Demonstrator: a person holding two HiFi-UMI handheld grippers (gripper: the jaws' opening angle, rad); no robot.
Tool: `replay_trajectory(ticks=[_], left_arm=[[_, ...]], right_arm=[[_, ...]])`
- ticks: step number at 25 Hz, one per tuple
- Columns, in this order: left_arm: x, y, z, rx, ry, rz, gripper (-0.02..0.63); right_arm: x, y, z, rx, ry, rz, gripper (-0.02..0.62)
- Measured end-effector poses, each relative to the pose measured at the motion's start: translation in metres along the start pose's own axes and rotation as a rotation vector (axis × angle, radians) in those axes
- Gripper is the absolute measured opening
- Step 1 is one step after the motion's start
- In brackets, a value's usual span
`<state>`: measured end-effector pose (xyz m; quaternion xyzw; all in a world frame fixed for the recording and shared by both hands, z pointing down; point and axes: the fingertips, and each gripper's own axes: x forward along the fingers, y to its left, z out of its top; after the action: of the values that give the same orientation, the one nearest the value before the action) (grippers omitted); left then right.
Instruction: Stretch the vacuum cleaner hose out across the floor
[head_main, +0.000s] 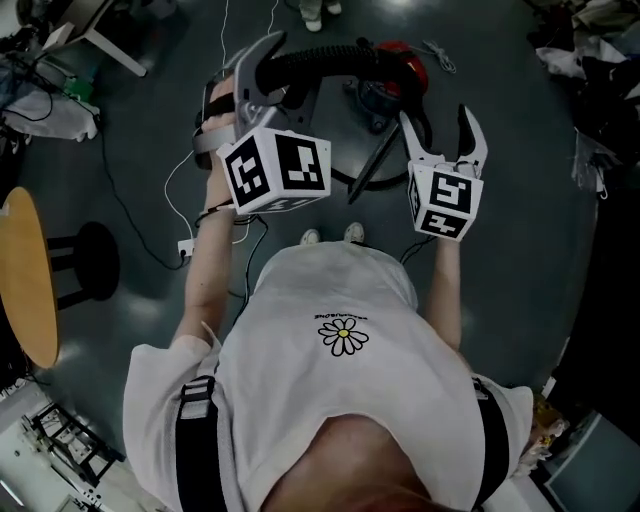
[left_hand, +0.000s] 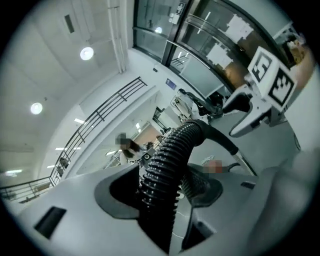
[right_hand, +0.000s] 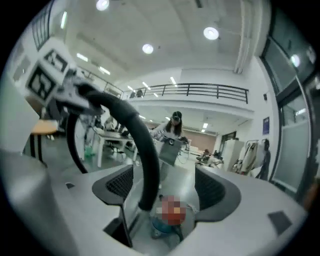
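The black ribbed vacuum hose (head_main: 325, 58) arches from my left gripper (head_main: 258, 75) over to the red vacuum cleaner (head_main: 398, 72) on the floor. In the left gripper view the hose (left_hand: 167, 160) runs up between the jaws. It lies against one pad, and a strip of floor shows between it and the other pad. My right gripper (head_main: 445, 128) hangs to the right of the hose, open and holding nothing. In the right gripper view the smooth black bend of the hose (right_hand: 142, 145) passes in front of the wide jaws, untouched. The vacuum cleaner (right_hand: 172, 212) sits low beyond them.
A thin dark wand (head_main: 372, 165) slants down from the vacuum towards the person's feet. A round wooden table (head_main: 25, 280) and a black stool (head_main: 95, 260) stand at the left. White cables and a power strip (head_main: 185, 246) lie on the floor. Clutter fills both far corners.
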<state>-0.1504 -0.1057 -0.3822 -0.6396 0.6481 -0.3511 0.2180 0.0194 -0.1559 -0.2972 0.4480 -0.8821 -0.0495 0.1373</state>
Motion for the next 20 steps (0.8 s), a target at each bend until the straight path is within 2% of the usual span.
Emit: replay_trajectory(ticks=[2, 4, 5, 8, 11, 13, 14, 15, 16, 17, 20], left_arm=[[-0.01, 0.011, 0.005, -0.05, -0.042, 0.008, 0.245], [-0.02, 0.008, 0.023, -0.069, -0.103, 0.007, 0.245], [-0.026, 0.006, 0.033, -0.069, -0.127, 0.009, 0.245], [-0.044, 0.001, 0.054, -0.094, -0.175, -0.001, 0.247], [-0.063, 0.006, 0.054, -0.133, -0.168, -0.006, 0.247], [-0.079, 0.016, 0.039, -0.171, -0.157, -0.02, 0.245], [-0.087, 0.021, 0.027, -0.191, -0.151, -0.032, 0.246], [-0.096, 0.024, 0.013, -0.209, -0.143, -0.047, 0.245], [-0.104, 0.025, -0.002, -0.23, -0.133, -0.064, 0.246], [-0.113, 0.023, -0.016, -0.256, -0.125, -0.084, 0.245], [-0.144, 0.007, -0.04, -0.34, -0.139, -0.167, 0.245]], right_arm=[[0.017, 0.002, -0.03, -0.013, 0.063, 0.017, 0.378], [0.041, 0.014, -0.038, 0.022, 0.051, 0.06, 0.382], [0.054, 0.012, -0.036, 0.018, 0.029, 0.041, 0.383], [0.088, -0.011, -0.03, -0.057, -0.009, -0.057, 0.382], [0.089, -0.01, -0.009, -0.176, -0.06, -0.04, 0.378], [0.073, 0.001, 0.012, -0.222, -0.1, -0.042, 0.323], [0.064, 0.005, 0.023, -0.223, -0.116, -0.054, 0.27], [0.055, 0.009, 0.034, -0.215, -0.13, -0.071, 0.21], [0.045, 0.012, 0.044, -0.207, -0.143, -0.092, 0.106], [0.035, 0.014, 0.054, -0.217, -0.15, -0.117, 0.061], [-0.002, 0.021, 0.078, -0.358, -0.158, -0.19, 0.054]])
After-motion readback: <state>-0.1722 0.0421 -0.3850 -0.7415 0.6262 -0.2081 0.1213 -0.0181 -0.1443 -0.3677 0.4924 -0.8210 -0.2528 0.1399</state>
